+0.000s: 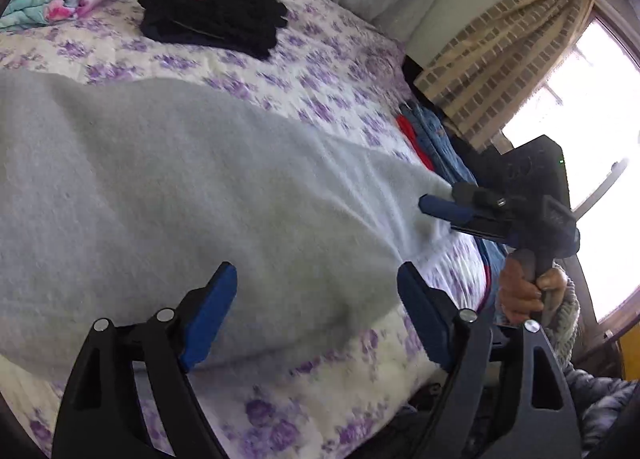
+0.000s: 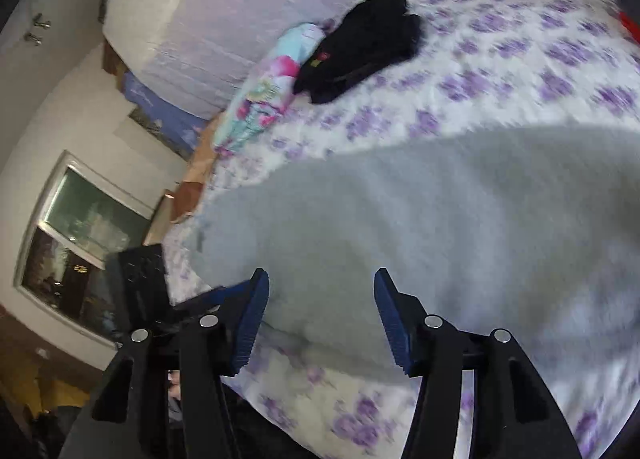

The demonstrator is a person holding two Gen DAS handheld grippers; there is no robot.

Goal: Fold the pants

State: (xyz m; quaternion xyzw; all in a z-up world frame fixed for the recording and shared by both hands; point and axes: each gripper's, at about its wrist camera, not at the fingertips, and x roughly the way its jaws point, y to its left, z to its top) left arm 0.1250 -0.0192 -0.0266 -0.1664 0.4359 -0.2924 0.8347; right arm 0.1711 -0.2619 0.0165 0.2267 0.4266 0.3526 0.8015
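Left wrist view looks down along its fingers, close over the bed [image 1: 320, 99], facing the window [image 1: 592, 107]. Right wrist view looks from the opposite side. Both share the grey pants [image 1: 160, 187] and the black clothes [image 2: 360, 47].

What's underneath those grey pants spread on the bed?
The grey pants lie on a white bedspread with purple flowers, which shows all around them. Whether anything else sits beneath the pants cannot be seen; the cloth covers it.

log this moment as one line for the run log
task: fold pants | left gripper: open, empty, over grey pants | right gripper: open, empty | pants: flat on floral bedspread | black clothes: untouched
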